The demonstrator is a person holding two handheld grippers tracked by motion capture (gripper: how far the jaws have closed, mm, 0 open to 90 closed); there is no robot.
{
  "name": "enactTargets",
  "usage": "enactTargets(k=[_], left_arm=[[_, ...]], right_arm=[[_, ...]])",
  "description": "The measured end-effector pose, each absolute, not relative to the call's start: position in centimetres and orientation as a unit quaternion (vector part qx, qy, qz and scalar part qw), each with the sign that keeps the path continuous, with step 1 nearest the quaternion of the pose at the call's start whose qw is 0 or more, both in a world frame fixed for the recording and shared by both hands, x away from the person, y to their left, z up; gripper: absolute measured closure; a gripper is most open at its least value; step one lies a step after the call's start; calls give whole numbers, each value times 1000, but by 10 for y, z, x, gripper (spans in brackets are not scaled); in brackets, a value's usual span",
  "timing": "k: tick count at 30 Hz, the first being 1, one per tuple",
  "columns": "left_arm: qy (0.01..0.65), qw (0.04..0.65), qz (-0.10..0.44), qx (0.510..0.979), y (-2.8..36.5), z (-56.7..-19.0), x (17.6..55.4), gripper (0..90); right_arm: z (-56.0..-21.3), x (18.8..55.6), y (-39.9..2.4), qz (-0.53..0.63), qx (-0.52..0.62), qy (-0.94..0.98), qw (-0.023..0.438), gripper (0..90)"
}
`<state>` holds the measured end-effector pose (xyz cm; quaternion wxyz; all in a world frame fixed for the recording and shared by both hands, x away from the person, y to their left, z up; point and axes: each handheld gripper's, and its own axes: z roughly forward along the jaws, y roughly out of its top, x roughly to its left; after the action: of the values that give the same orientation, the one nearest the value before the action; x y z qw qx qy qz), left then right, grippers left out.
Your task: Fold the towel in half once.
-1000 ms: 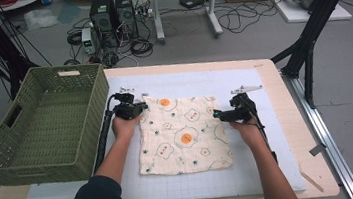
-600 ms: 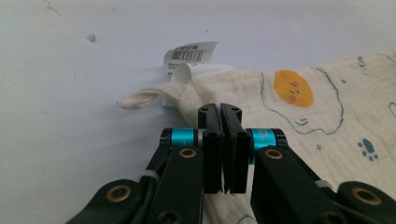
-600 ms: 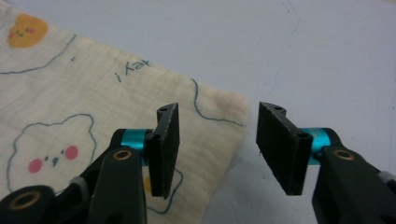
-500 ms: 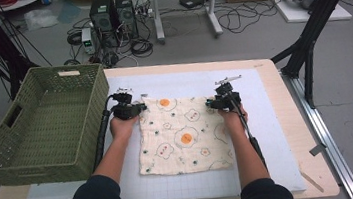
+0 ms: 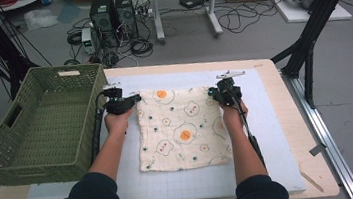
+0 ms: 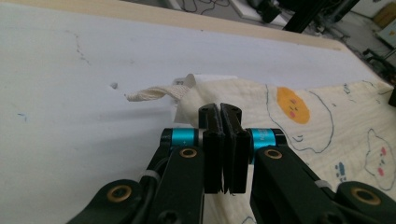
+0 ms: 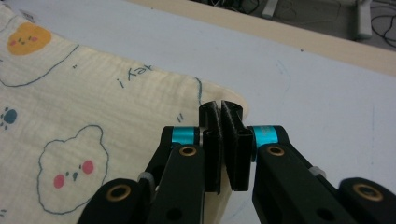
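the green basket (image 5: 42,130) is sitting at the left of the frame, its inside bare. the patterned cloth (image 5: 182,126) is lying flat at centre. the left gripper (image 5: 134,99) is pinching its upper left corner, the corner itself hidden between the jaws; the right gripper (image 5: 212,94), having just been closing, is clamping the upper right corner.

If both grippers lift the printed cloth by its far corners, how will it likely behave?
The printed cloth looks thin and crinkled, so it would probably hang limp and fold. Lying flat with soft edges, it seems light. Its loop tag may dangle freely.
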<state>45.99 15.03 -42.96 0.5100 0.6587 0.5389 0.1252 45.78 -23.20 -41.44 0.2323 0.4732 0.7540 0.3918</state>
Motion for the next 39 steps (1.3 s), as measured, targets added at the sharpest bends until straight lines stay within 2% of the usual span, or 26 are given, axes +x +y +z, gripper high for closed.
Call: enactTargets(k=[7, 13, 20, 39], left_arm=[[498, 519, 119, 684, 146, -422, 448, 873], [453, 500, 140, 725, 140, -408, 432, 872], [440, 513, 159, 720, 149, -405, 400, 871], [395, 544, 122, 730, 160, -416, 318, 870]], right_arm=[[-411, 451, -235, 413, 453, 756, 228, 869], [-412, 434, -243, 441, 441, 751, 216, 867], [-407, 408, -247, 451, 428, 753, 216, 867], [-410, 328, -255, 462, 380, 774, 206, 865]])
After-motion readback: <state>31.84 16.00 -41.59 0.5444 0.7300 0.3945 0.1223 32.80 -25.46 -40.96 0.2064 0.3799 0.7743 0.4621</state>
